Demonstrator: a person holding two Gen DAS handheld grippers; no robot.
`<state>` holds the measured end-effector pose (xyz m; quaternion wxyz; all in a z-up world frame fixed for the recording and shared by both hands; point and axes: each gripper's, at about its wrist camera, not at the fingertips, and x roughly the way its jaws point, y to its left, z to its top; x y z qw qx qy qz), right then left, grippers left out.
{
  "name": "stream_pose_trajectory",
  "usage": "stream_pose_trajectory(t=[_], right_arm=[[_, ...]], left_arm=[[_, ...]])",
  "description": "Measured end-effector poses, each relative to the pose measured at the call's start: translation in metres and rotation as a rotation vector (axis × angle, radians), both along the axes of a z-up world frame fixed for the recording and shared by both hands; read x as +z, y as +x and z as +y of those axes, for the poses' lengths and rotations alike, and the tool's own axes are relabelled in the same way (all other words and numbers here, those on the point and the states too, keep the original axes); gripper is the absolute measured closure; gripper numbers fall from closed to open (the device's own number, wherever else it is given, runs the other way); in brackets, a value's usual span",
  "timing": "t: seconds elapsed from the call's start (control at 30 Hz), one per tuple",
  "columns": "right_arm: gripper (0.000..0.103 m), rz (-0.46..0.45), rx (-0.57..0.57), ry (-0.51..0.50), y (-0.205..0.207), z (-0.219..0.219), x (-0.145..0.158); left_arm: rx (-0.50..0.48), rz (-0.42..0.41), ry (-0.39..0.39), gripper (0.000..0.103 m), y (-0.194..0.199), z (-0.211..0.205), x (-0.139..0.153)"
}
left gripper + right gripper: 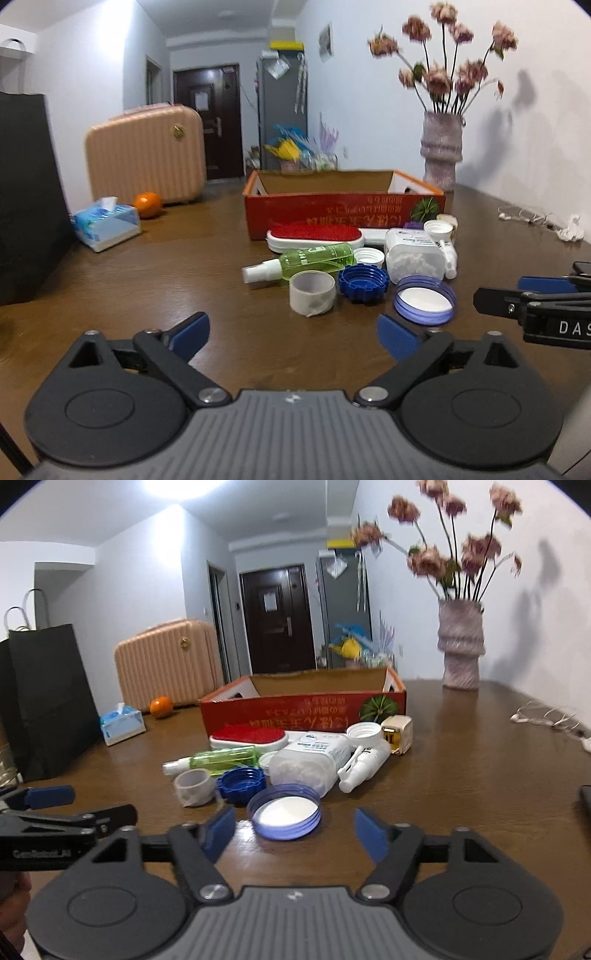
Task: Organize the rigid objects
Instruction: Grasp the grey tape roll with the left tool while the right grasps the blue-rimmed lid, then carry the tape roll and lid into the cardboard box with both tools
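A pile of small items lies on the brown table [166,295] in front of an open red cardboard box [343,214] [295,707]: a tape roll [312,297] [195,787], a dark blue cap [364,284] [242,784], a purple lid [424,304] [283,816], a green spray bottle [303,263] [218,759], a red-topped brush [316,236] [249,737], a clear cotton-swab box [413,254] [310,764], a white spray bottle [364,766] and a white cap [364,734]. My left gripper [293,336] is open and empty, just short of the tape roll. My right gripper [295,829] is open and empty, just behind the purple lid.
A tissue pack [107,227], an orange [147,205], a pink suitcase [146,155] and a black bag [40,705] stand to the left. A vase with flowers [441,155] stands at the back right. A white cable [524,218] lies at the right edge.
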<state>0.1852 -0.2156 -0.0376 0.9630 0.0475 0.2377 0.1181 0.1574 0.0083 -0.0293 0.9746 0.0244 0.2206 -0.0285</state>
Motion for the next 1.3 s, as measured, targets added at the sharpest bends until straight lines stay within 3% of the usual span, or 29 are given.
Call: stream_pose_trajectory(t=[0.13, 0.27, 0.33, 0.57, 0.73, 1.0, 1.3], right_arm=[[0.059, 0.088, 0.004, 0.006, 0.042, -0.002, -0.006], [0.066, 0.153, 0.023, -0.019, 0.075, 0.002, -0.013], [0.078, 0.175, 0.030, -0.036, 0.085, 0.005, -0.016], [0.090, 0.202, 0.060, -0.048, 0.104, 0.008, -0.024], [0.095, 0.192, 0.063, -0.064, 0.106, 0.007, -0.026], [0.099, 0.177, 0.056, -0.067, 0.085, 0.001, -0.022], [0.099, 0.104, 0.022, -0.041, 0.034, -0.019, -0.002]], left_arm=[[-0.033, 0.074, -0.007, 0.020, 0.046, -0.004, -0.002], [-0.036, 0.134, -0.005, 0.023, 0.085, -0.006, -0.008], [-0.027, 0.153, -0.015, 0.024, 0.100, -0.004, -0.010], [-0.043, 0.209, -0.048, 0.036, 0.130, 0.000, -0.022], [-0.054, 0.231, -0.043, 0.059, 0.136, -0.004, -0.028], [-0.063, 0.226, -0.044, 0.059, 0.119, -0.010, -0.024], [-0.077, 0.173, -0.034, 0.059, 0.055, -0.022, -0.004]])
